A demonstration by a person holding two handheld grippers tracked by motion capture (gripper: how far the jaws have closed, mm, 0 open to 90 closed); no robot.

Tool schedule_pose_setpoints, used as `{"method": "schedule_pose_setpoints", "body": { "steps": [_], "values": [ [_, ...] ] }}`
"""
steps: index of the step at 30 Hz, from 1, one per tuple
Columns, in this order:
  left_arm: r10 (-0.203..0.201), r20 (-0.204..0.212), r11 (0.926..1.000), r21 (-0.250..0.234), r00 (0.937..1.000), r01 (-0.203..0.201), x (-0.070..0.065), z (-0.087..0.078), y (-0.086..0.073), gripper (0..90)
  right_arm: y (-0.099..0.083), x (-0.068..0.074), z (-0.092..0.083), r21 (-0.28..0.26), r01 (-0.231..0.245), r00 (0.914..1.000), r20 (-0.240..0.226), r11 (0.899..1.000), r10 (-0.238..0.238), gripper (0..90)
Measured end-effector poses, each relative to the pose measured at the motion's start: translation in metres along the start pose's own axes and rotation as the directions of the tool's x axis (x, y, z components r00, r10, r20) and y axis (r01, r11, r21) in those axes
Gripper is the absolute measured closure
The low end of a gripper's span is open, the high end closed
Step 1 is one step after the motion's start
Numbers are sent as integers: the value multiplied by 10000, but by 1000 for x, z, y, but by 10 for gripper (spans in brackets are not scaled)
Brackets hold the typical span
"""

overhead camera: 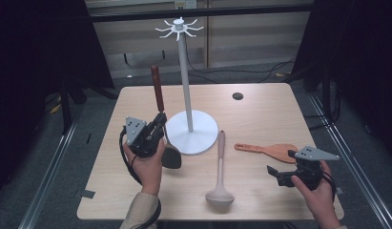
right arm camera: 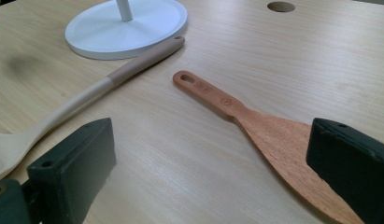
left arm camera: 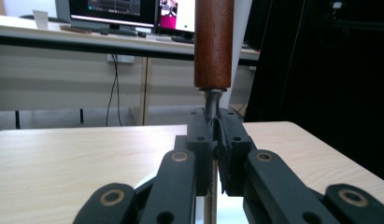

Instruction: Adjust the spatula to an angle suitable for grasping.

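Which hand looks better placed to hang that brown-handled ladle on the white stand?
Left. Its tongs already clamp the ladle upright beside the stand. The right tongs rest open by the wooden spatula.

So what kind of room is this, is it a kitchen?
Probably not a kitchen, more likely a lab or test room. The wooden table stands between black curtains, computer monitors sit on a desk behind, and cables trail over the floor.
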State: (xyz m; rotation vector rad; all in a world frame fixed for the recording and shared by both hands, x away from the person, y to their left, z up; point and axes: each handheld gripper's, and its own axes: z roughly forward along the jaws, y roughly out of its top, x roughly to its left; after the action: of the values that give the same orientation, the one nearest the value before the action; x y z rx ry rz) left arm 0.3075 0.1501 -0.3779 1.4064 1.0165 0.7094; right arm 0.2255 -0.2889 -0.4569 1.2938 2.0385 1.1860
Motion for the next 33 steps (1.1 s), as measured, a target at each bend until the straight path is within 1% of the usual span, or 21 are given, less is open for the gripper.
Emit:
{"method": "schedule_pose_setpoints", "body": {
  "steps": [2,5,7,8,10,11,12,13,15,17,18,19,21,25,26,27,29,30,31,32,33],
  "values": [
    [-186,5,9997,-165,9998,187,0,0,2,849,0,0,0,-62,27,10000,8,10000,-27,6],
    [-91,10,9991,-408,10000,91,-1,-1,6,849,0,0,0,-47,86,10000,48,10000,-86,6],
    [-149,42,9978,-646,9999,152,-1,-1,9,849,0,-1,0,-48,93,9999,84,9999,-92,6],
    [-149,42,9978,-646,9999,152,-1,-1,9,849,0,-1,0,-48,93,9999,84,9999,-92,6],
    [-124,179,9971,-755,9998,137,-1,-2,11,848,0,-1,0,-70,93,9999,81,9999,-93,7],
    [-154,112,9962,-853,9998,163,-2,-2,12,848,0,0,0,-72,104,9999,73,9999,-104,7],
    [-154,112,9962,-853,9998,163,-2,-2,12,848,0,0,0,-72,104,9999,73,9999,-104,7],
    [-167,180,9954,-935,9997,183,-3,-1,12,848,0,0,0,-66,148,9999,56,9999,-148,7],
    [-69,151,9951,-986,9999,84,-4,-1,13,849,1,0,-1,-102,192,9998,29,9998,-192,7],
    [65,207,9942,-1070,9998,-42,-6,0,15,849,1,0,-1,-157,195,9998,92,9997,-194,8],
    [49,257,9936,-1127,9997,-19,-7,1,15,849,1,0,-1,-157,195,9998,92,9997,-194,8],
    [188,281,9927,-1194,9994,-153,-9,2,17,849,1,-1,-1,-144,148,9998,94,9998,-146,8],
    [231,303,9925,-1211,9993,-193,-10,3,18,849,1,-1,-2,-145,68,9999,104,9999,-67,8],
    [192,397,9905,-1366,9990,-136,-16,7,21,849,1,-2,-2,-210,110,9999,115,9997,-107,8],
    [332,492,9897,-1409,9982,-260,-18,7,22,848,1,-2,-2,-212,106,9999,113,9997,-104,8],
    [332,509,9884,-1495,9982,-252,-21,8,24,848,1,-1,-2,-222,68,9999,120,9997,-66,8],
    [313,537,9881,-1519,9981,-228,-22,8,25,848,1,-1,-2,-232,52,10000,74,9997,-50,8],
    [400,621,9871,-1570,9973,-298,-24,9,27,848,2,-1,-2,-222,54,9999,91,9997,-52,8],
    [387,680,9866,-1606,9969,-273,-26,10,28,848,2,-1,-2,-231,60,9999,89,9997,-58,8],
    [424,647,9862,-1625,9970,-314,-27,11,28,848,2,-1,-2,-240,50,10000,75,9997,-48,8],
    [473,617,9873,-1545,9970,-373,-28,11,29,848,2,-1,-2,-230,52,9999,102,9997,-50,8]
  ]
}}
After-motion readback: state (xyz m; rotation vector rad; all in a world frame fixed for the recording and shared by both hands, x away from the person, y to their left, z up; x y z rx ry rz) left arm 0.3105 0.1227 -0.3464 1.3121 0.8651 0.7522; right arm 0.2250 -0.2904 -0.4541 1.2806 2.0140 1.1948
